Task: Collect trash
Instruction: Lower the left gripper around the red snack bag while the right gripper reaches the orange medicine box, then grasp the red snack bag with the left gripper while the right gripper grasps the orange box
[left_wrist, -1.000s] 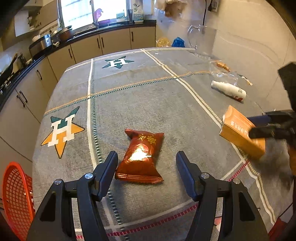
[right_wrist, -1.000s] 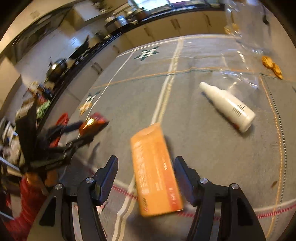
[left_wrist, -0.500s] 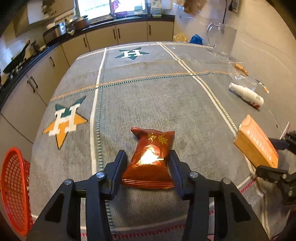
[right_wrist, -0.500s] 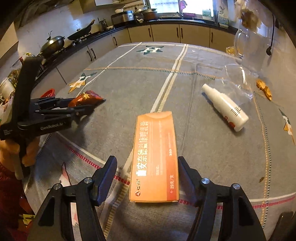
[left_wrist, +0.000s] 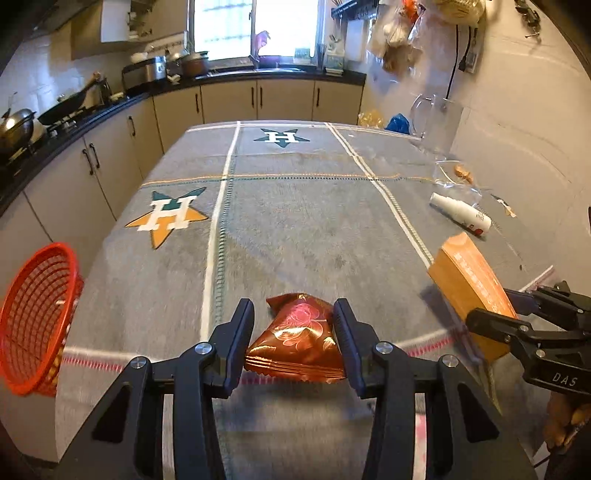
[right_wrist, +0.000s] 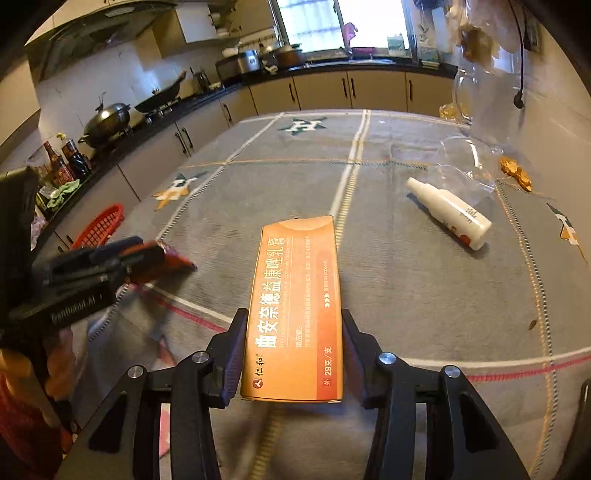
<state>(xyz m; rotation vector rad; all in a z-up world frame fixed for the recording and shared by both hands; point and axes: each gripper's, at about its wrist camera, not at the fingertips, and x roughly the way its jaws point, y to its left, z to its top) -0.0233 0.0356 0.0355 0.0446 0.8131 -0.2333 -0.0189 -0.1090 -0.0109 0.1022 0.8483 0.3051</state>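
My left gripper (left_wrist: 293, 325) is shut on a red snack packet (left_wrist: 297, 341) and holds it lifted above the table's near edge. My right gripper (right_wrist: 293, 334) is shut on an orange carton (right_wrist: 295, 310), also raised off the cloth. The carton shows in the left wrist view (left_wrist: 469, 291) at the right, and the packet shows in the right wrist view (right_wrist: 166, 258) at the left. A red mesh basket (left_wrist: 35, 321) sits beside the table's left edge, also seen in the right wrist view (right_wrist: 98, 227).
A white spray bottle (right_wrist: 448, 214) lies on the grey star-patterned tablecloth (left_wrist: 295, 214) at the right, next to a clear plastic bag (right_wrist: 461, 166) and orange scraps (right_wrist: 515, 173). A glass jug (left_wrist: 434, 123) stands at the far right corner. Kitchen counters run along the left and back.
Both grippers have closed on their items and lifted them: the left on the red packet, the right on the orange carton. Both views have tilted up towards the kitchen.
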